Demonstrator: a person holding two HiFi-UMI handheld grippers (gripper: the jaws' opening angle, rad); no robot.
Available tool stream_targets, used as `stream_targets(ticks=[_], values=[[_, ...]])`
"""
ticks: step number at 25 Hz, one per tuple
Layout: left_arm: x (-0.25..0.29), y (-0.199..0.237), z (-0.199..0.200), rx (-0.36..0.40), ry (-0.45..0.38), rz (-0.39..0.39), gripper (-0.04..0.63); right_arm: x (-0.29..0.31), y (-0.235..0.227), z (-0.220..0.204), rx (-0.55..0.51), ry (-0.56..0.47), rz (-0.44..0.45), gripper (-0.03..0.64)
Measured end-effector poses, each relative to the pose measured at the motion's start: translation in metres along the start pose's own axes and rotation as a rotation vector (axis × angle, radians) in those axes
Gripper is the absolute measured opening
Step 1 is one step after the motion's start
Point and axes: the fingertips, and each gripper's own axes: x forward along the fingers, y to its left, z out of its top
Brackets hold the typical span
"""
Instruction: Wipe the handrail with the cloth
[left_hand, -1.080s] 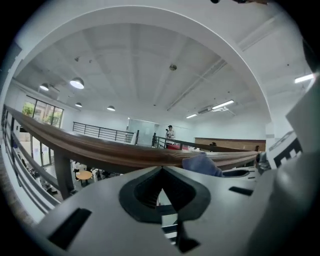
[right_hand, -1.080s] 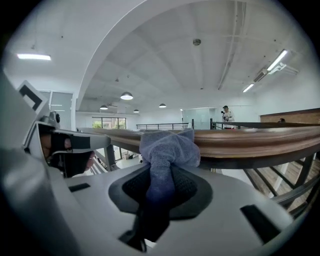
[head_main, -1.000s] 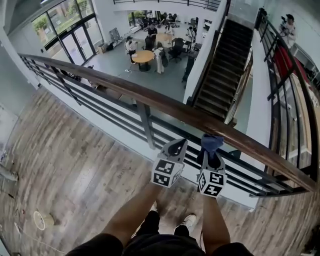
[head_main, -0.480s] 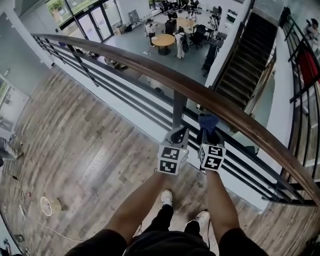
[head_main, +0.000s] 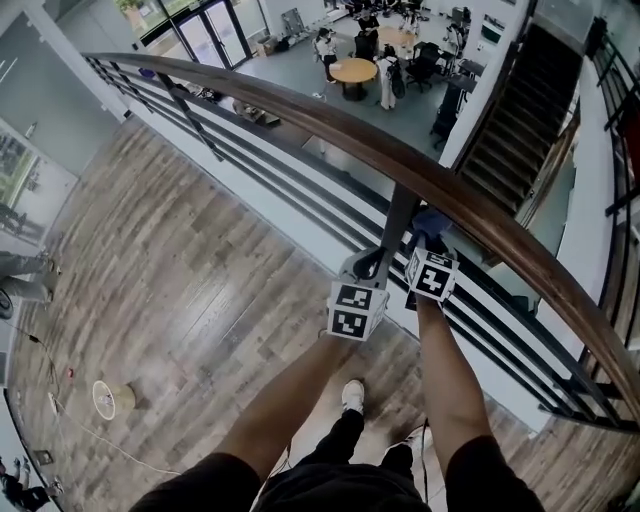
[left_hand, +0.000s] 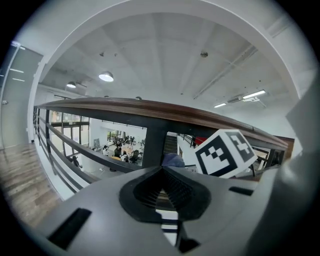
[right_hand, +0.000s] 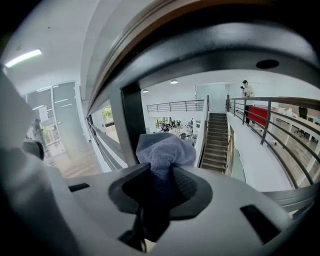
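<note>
The right gripper (head_main: 427, 243) clenches the blue cloth (head_main: 430, 220) just under the handrail (head_main: 330, 118), the left gripper (head_main: 372, 262) closed empty beside it, so pressing the bunched tip firmly onto the wood likely wipes best.

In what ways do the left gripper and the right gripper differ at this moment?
The right gripper is shut on a blue cloth; the left gripper is shut with nothing between its jaws. The right gripper reaches higher, its cloth close under the handrail; the left gripper sits lower, before the dark post. Both point toward the handrail.
</note>
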Motion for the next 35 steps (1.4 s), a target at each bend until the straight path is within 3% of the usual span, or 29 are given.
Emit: stream_targets(ticks=[6,17,35], values=[[0.003,0.015,-0.01,0.016,0.02,0.009,-0.002,0.028,0.009,-0.009,-0.024,0.017,-0.006,0.092],[0.012,-0.002,-0.009,-0.002,0.043,0.0,-0.002,0.024,-0.004,-0.007,-0.051,0.054,-0.005,0.092],[0.02,-0.091,-0.028,0.034,0.059,-0.062,-0.002,-0.033,-0.102,-0.035,-0.051,0.033,-0.09,0.092]])
